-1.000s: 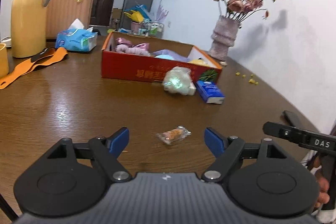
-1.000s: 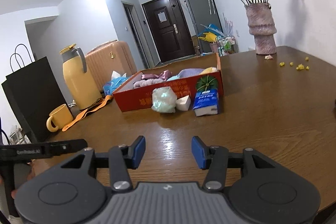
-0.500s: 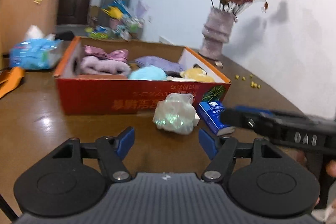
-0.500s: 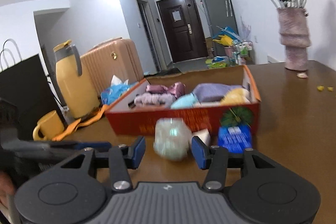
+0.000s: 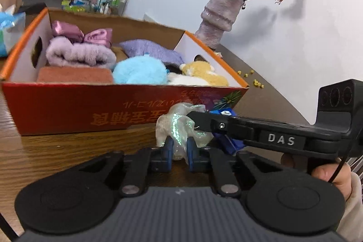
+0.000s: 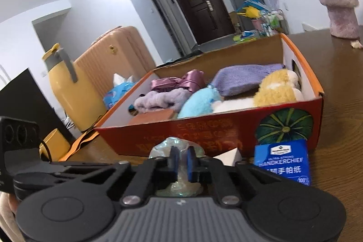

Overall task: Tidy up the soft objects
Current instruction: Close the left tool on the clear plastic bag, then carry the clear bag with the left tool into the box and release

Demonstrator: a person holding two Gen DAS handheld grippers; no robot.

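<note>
An iridescent crinkly plastic bundle point(image 5: 179, 126) lies on the wooden table just in front of the red cardboard box point(image 5: 68, 106). My left gripper point(image 5: 180, 146) is shut on its near side. My right gripper point(image 6: 181, 160) is shut on the same bundle point(image 6: 174, 146) from the right; its body shows in the left wrist view point(image 5: 249, 128). The box point(image 6: 204, 133) holds soft things: a purple fluffy cloth point(image 5: 79, 55), a pink bow point(image 5: 81, 34), a blue plush point(image 5: 139, 70), a yellow plush point(image 5: 204, 74), a lilac cushion point(image 6: 245, 78).
A blue handkerchief pack point(image 6: 283, 165) and a white block point(image 6: 231, 155) lie in front of the box on the right. A vase of dried roses point(image 5: 217, 17) stands behind it. A yellow jug point(image 6: 61, 87), a mug point(image 6: 53, 146), a tissue pack point(image 6: 118, 92) and a suitcase point(image 6: 113, 56) are at the left.
Both grippers moved forward to the bundle by the box and closed on it. They were open half a second ago.
</note>
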